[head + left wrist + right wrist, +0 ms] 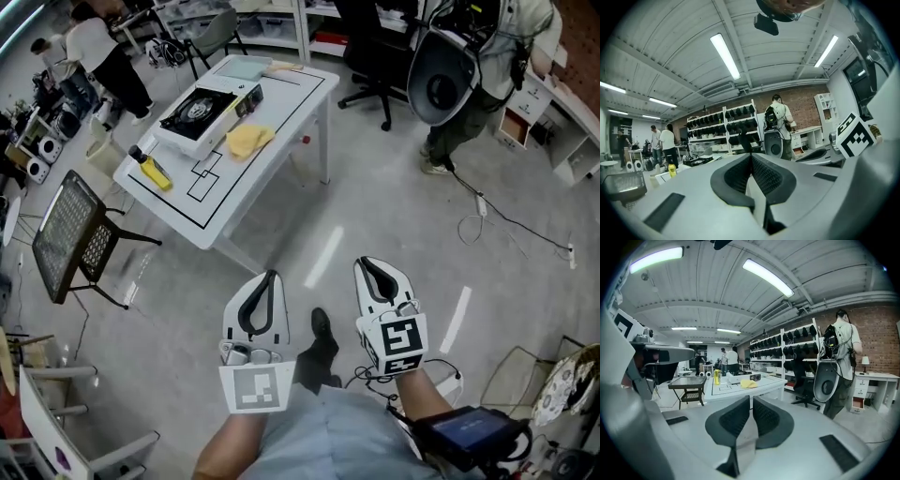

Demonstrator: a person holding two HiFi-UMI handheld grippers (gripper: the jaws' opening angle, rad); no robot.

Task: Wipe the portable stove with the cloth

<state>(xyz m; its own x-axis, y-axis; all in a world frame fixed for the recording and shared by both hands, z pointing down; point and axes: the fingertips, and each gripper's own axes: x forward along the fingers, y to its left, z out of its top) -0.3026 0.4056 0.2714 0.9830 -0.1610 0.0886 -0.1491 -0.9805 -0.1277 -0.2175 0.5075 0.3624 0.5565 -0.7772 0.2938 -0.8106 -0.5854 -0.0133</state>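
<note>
The portable stove, black-topped in a white body, sits on a white table at the upper left, well away from me. A crumpled yellow cloth lies on the table beside the stove's near side. My left gripper and right gripper hang side by side over the floor, short of the table, both shut and empty. In the right gripper view the stove and the cloth show beyond the closed right gripper. In the left gripper view the stove is far off to the left of the shut left gripper.
A yellow bottle lies near the table's left corner. A black mesh folding stand stands left of the table. A person with a round grey device, an office chair and a floor cable are to the right. Other people work at the far left.
</note>
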